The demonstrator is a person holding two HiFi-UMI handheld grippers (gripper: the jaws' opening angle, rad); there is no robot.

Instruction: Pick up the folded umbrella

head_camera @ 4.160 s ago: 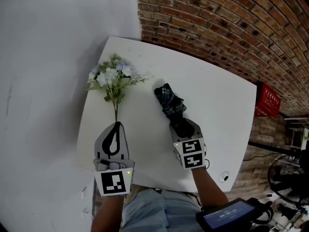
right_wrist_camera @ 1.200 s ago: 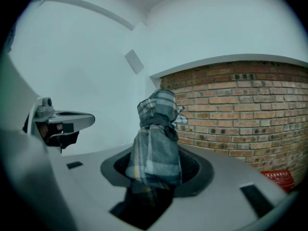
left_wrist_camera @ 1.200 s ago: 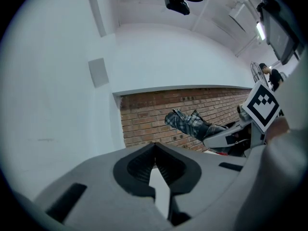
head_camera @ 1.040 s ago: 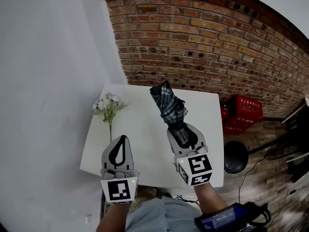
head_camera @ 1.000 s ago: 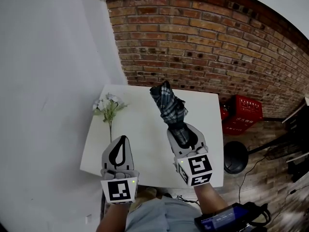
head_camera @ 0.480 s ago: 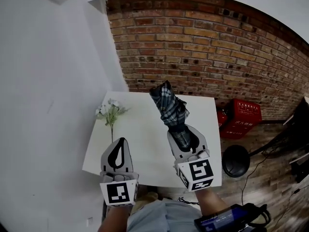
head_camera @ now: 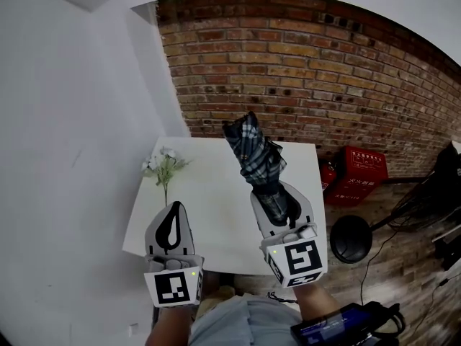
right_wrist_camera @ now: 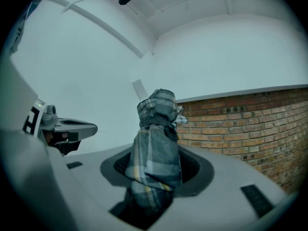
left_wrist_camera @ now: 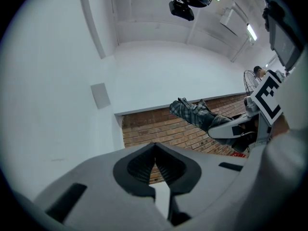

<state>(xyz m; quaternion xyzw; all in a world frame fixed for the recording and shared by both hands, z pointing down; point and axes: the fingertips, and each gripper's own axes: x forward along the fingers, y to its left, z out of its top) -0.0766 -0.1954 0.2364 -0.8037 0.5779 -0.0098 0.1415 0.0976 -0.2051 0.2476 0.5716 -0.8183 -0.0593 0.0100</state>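
**Right-hand grasp.** We grip the folded plaid umbrella (head_camera: 253,150) by its lower end in the right gripper (head_camera: 274,200), jaws about half open and pressed on the fabric; its long axis runs straight on from the jaws, clear above the white table (head_camera: 216,225). The left gripper (head_camera: 173,211), jaws together and empty, hangs beside it.

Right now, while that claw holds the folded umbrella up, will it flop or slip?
Probably stiff: the folded umbrella sticks straight out of the right claw without sagging. Its loose plaid fabric bunches in the grip, so it might shift slightly. Seemingly light, held by one end.
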